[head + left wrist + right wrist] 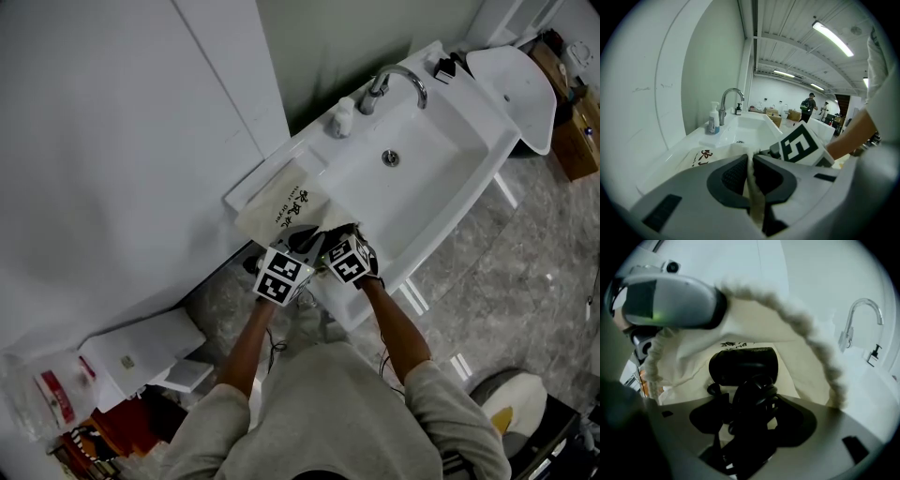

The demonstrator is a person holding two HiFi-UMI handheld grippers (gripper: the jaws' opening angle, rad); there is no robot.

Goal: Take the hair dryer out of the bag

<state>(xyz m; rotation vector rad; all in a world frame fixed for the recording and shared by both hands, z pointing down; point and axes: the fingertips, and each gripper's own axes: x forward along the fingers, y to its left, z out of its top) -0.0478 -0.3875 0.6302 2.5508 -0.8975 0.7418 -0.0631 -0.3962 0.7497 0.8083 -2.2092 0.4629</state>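
Note:
A cream drawstring bag [289,202] with black lettering lies on the counter left of the basin, its mouth towards me. My left gripper [296,249] is shut on the bag's rim, and the cloth [754,197] runs pinched between its jaws. My right gripper [325,244] reaches into the bag's mouth. In the right gripper view the black hair dryer [743,364] lies inside the bag [759,322]. Its handle and wound cord fill the gap of my right gripper [750,413], whose jaws are closed on them. The left gripper [670,301] holds the rim up at the top left there.
A white sink [441,187] with a chrome faucet [394,80] takes up the counter to the right. A soap bottle [340,117] stands beside the faucet. A white wall panel [112,141] rises on the left. People [806,107] stand far off in the hall.

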